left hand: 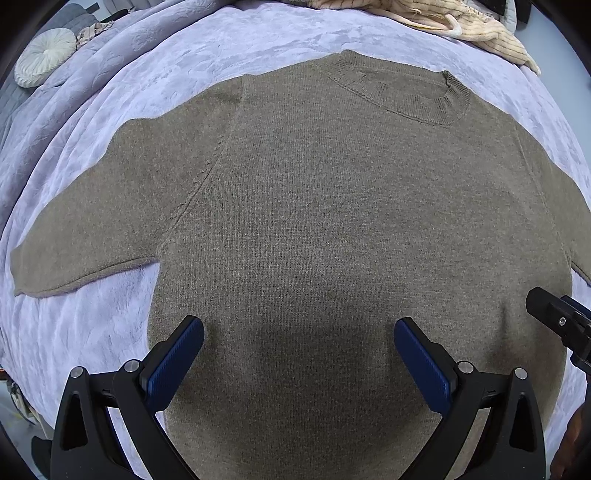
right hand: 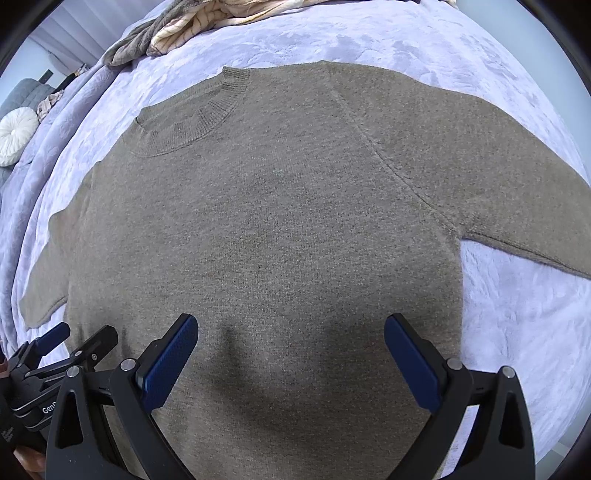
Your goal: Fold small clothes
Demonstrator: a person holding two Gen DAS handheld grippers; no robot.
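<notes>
Bed [left hand: 92, 332]: covered by a lavender plush blanket [right hand: 517, 314], serving as the folding surface; its broad flat area lets a garment lie fully spread. Sweater [left hand: 314, 206]: taupe-brown knit, short-sleeved by the look of it, laid flat on the blanket with the ribbed collar [left hand: 402, 96] at the far end, both sleeves spread outward and the hem toward the cameras; this smooth, open lay appears to be the starting position for folding, with no fold yet made. Heap of cream ribbed and grey garments [right hand: 184, 33]: at the far edge of the bed, well apart from the sweater, probably set aside so as not to interfere. Left hand-held gripper [left hand: 299, 354]: fingers spread wide, holding nothing, over the lower body of the sweater toward its left side; whether the tips touch the knit cannot be told. Right hand-held gripper [right hand: 291, 350]: likewise wide apart and empty, over the lower body toward the right side, with the right sleeve [right hand: 517, 177] off to its right. The two tools sit just beside each other, each visible at the edge of the other's view. Round white cushion [left hand: 44, 57]: at the far left, beyond the blanket's folds.
</notes>
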